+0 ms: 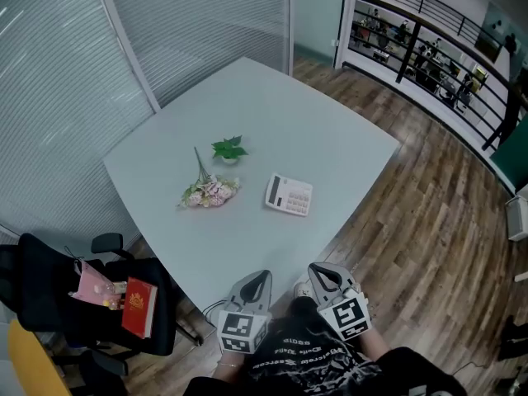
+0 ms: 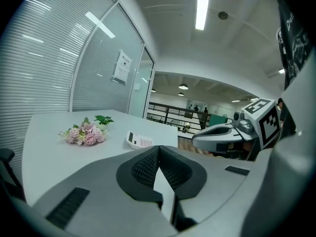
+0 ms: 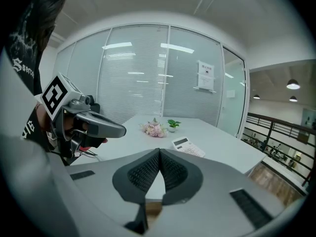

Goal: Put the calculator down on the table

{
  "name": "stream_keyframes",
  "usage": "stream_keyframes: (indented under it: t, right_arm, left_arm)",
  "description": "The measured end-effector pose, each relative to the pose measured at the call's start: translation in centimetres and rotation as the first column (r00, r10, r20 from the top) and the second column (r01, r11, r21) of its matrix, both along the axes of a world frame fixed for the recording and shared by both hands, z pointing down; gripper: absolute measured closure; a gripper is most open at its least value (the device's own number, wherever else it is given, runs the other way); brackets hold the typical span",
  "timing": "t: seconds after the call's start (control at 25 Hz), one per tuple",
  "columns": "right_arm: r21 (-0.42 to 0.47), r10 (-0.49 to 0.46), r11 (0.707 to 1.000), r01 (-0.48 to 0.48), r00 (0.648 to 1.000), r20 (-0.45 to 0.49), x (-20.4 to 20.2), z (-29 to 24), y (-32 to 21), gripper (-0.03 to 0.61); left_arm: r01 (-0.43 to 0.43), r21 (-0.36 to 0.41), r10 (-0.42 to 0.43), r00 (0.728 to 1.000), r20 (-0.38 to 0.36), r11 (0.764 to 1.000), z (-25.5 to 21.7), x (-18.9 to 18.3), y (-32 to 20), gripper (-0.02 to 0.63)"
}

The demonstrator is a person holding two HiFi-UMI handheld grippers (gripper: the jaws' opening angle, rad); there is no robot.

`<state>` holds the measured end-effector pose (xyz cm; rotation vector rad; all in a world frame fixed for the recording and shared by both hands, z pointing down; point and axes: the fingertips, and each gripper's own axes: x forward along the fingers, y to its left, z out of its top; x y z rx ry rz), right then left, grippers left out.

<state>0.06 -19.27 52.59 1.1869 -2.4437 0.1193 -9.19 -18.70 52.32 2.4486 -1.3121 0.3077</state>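
Note:
A white calculator (image 1: 289, 195) lies flat near the middle of the pale grey table (image 1: 330, 147); it also shows as the calculator (image 2: 139, 140) and the calculator (image 3: 188, 146) in the gripper views. Both grippers hang off the table's near corner, close to the person's body and well short of the calculator. My left gripper (image 1: 257, 278) is shut and empty, its pads meeting in the left gripper view (image 2: 158, 150). My right gripper (image 1: 323, 272) is likewise shut on nothing (image 3: 159, 153). Each gripper sees the other beside it.
A bunch of pink flowers (image 1: 209, 190) and a small green plant (image 1: 229, 148) lie left of the calculator. A black office chair (image 1: 91, 299) holding red and pink items stands at lower left. Glass walls with blinds run behind; a wooden floor and railing lie right.

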Motion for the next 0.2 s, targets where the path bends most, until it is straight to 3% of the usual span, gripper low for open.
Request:
stream_keyframes:
  t: [0.2]
  right_arm:
    - [-0.033, 0.035, 0.999, -0.034, 0.999, 0.03, -0.22, -0.65, 0.0, 0.572]
  left_arm:
    - [-0.003, 0.003, 0.003, 1.0, -0.002, 1.0, -0.28, 0.02, -0.03, 0.594]
